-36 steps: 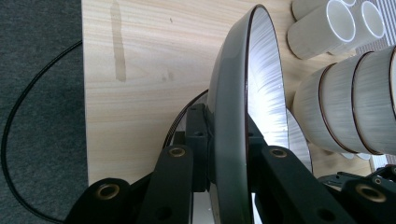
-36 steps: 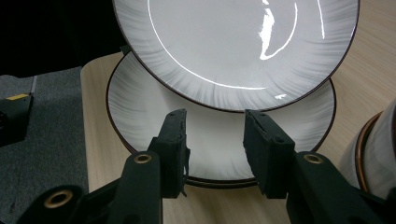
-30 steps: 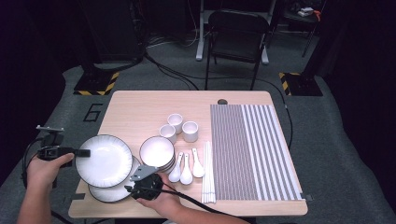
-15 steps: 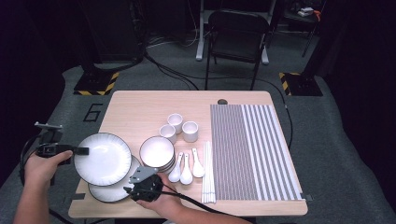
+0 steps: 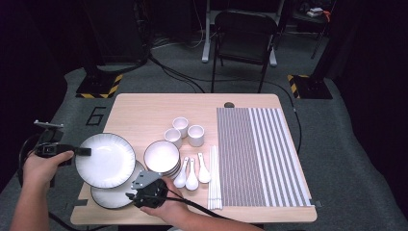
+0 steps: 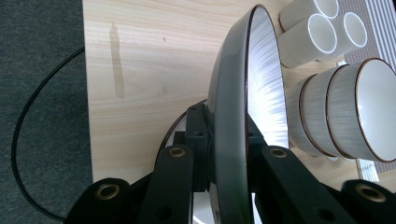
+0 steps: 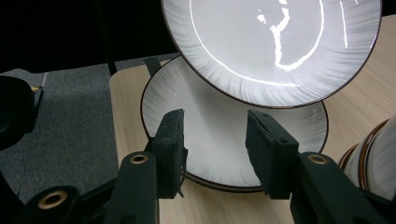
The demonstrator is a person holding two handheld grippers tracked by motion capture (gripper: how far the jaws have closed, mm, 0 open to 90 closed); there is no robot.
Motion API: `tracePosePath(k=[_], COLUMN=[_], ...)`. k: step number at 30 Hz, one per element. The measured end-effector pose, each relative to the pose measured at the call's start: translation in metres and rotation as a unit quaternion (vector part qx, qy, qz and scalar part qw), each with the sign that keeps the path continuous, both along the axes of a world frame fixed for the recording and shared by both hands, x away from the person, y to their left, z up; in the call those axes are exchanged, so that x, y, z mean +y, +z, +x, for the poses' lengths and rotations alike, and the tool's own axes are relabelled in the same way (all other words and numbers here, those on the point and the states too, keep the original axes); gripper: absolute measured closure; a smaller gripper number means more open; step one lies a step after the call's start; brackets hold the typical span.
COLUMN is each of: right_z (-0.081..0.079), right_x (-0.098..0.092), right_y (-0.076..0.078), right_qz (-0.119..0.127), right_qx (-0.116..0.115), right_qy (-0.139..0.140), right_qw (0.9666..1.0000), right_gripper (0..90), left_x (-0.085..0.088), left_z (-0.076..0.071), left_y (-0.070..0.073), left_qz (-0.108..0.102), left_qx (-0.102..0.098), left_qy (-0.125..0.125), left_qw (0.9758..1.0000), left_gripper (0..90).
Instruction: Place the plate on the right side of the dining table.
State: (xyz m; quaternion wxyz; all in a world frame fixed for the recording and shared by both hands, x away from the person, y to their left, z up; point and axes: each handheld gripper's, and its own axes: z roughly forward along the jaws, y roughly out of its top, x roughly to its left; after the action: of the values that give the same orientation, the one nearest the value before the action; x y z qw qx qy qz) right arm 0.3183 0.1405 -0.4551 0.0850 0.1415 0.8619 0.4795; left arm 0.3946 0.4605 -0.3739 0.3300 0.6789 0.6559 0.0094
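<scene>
A white plate with a dark rim (image 5: 105, 160) hangs tilted above the table's front left, and my left gripper (image 5: 82, 152) is shut on its left edge. In the left gripper view the jaws clamp that plate (image 6: 261, 93) edge-on at my left gripper (image 6: 229, 140). Beneath it a second plate (image 5: 113, 197) lies flat on the table. My right gripper (image 5: 131, 195) sits at this lower plate's right side, pointing left. In the right gripper view my right gripper (image 7: 215, 140) stands open over the lower plate (image 7: 224, 116), pads not pressing it, with the held plate (image 7: 271, 42) above.
A stack of bowls (image 5: 162, 156) stands right of the plates, three cups (image 5: 185, 132) behind it. Three white spoons (image 5: 191, 173) and chopsticks (image 5: 214, 178) lie beside a striped mat (image 5: 260, 154) on the wooden table (image 5: 144, 110). A chair (image 5: 245, 29) stands beyond.
</scene>
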Motion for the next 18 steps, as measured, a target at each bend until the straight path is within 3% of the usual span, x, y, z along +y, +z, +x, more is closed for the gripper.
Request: tracePosePath(k=[2,18], right_z=[0.001,0.005], right_x=[-0.001,-0.009], right_y=[0.002,0.022], right_qz=[0.001,0.010], right_qx=[0.000,0.005], right_qy=[0.002,-0.008], right_qw=[1.0000,0.9999], right_gripper=[57.2,55.7], left_x=[-0.002,-0.003], left_z=[0.001,0.005], left_y=[0.002,0.024], left_qz=[-0.001,-0.002], left_qx=[-0.004,-0.012], left_qy=[0.008,-0.001], left_qw=[1.0000,0.9999], left_gripper=[80.1,80.1])
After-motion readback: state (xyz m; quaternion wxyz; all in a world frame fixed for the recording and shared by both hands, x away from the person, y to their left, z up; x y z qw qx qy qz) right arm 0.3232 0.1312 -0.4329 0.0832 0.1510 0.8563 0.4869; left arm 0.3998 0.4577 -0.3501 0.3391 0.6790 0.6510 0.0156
